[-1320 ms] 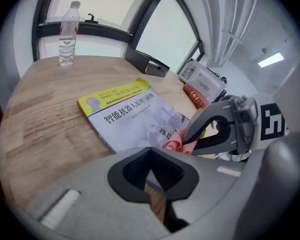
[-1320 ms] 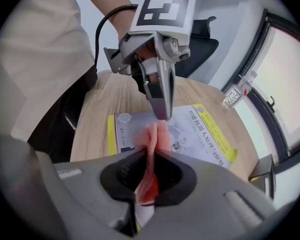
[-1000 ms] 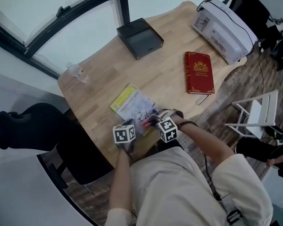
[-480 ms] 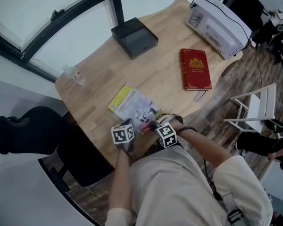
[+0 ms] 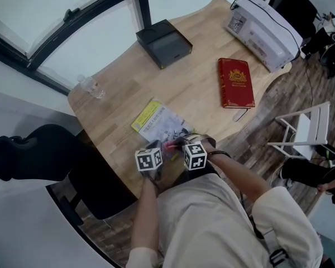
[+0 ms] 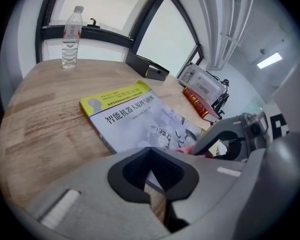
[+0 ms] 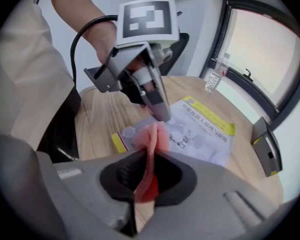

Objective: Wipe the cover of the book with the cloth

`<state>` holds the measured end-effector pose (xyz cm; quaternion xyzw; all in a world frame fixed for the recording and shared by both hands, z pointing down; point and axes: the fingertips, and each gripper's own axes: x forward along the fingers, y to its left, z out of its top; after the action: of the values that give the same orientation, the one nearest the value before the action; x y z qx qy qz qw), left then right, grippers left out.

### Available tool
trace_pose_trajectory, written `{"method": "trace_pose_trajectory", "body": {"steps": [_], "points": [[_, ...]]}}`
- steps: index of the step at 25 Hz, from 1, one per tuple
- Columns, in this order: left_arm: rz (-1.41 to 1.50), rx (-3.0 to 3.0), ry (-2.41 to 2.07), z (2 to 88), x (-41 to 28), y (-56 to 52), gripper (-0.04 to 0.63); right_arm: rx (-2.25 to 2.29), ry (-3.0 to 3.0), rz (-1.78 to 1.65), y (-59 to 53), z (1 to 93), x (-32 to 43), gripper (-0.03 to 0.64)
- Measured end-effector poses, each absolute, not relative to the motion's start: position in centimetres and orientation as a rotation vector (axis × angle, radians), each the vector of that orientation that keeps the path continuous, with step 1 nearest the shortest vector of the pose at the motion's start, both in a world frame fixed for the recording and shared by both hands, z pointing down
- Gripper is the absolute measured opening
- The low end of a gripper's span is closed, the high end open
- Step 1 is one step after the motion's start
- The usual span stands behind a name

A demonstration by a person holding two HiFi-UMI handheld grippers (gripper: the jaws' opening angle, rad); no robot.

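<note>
**Book**: a thin paperback with a yellow band. It lies flat at the lower centre of the head view, on the wooden table, close to the near edge.

**Assessment:** the book looks light and its cover glossy, so it is likely to skid under a wiping stroke. It is better steadied by pressing down at a corner than by gripping it.

**Left gripper**: the jaws are together with nothing between them. The book lies just ahead of the tips and fills the middle of the left gripper view.

**Cloth**: pink, soft and limp, probably of little weight (a bunched fold is the sound place to pinch it).

**Right gripper**: clamped on such a fold. The free end of the cloth reaches toward the book's near corner, and the cover spreads to the centre right of the right gripper view. Contact between cloth and cover cannot be confirmed.
</note>
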<state>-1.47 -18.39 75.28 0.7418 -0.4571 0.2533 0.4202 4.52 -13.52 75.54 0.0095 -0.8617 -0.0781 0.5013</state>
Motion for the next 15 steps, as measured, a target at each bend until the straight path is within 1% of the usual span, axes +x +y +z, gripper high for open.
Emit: {"method": "trace_pose_trajectory", "body": {"steps": [8, 15], "points": [[0.599, 1.869, -1.17, 75.0, -1.8, -18.6, 0.006, 0.366, -1.988, -0.154, -20.3, 75.7, 11.0, 0.035], [0.544, 1.856, -1.198, 75.1, -1.9, -18.7, 0.005, 0.475, -1.896, -0.083, -20.7, 75.9, 14.6, 0.035]]}}
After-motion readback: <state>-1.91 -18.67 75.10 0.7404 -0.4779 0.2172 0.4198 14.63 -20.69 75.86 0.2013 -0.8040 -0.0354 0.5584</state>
